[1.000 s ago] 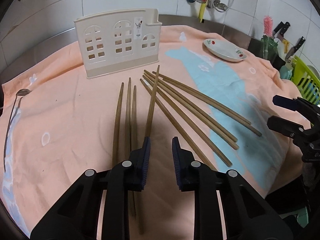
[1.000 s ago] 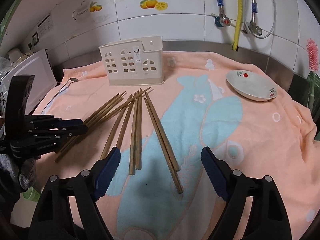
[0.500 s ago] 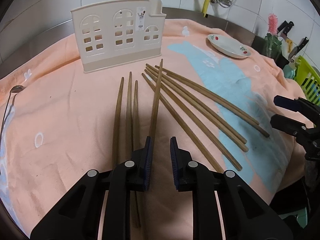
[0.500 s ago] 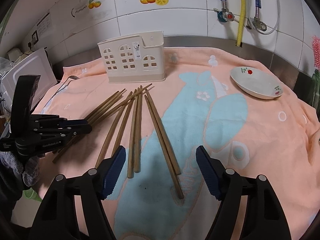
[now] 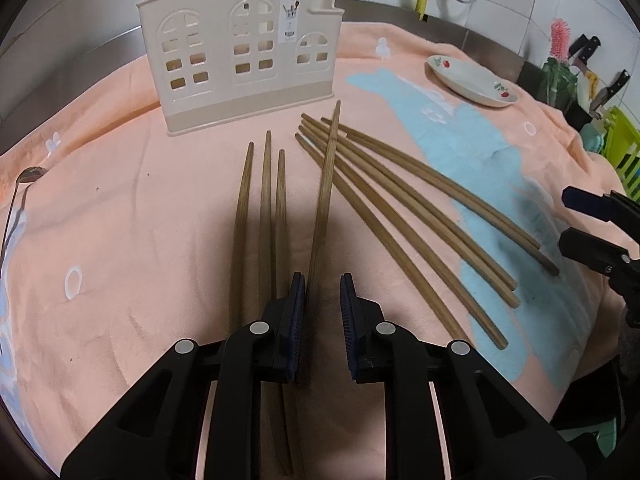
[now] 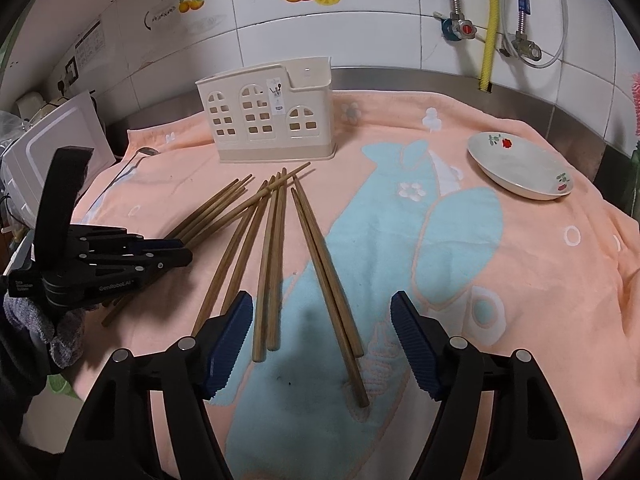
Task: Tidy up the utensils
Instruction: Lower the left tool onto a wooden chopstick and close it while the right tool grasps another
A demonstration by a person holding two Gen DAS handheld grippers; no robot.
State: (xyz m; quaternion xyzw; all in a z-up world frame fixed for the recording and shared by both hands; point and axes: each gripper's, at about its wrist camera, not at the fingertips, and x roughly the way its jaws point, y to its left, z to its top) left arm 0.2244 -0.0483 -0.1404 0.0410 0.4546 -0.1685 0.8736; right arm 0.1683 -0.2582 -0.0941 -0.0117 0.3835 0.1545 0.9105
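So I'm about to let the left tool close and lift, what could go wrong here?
The left tool straddles one chopstick whose tip lies across the fanned chopsticks; lifting may drag them. Held near its end, it could pivot. The right tool hangs open nearby and could nudge the pair.

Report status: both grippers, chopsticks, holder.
Left gripper straddling one chopstick, jaws not closed. Right gripper wide open above the rest. Holder holds no chopsticks. Nothing in the way.

Left gripper [image 5: 322, 320] astride one chopstick [image 5: 322, 208], jaws slightly apart.
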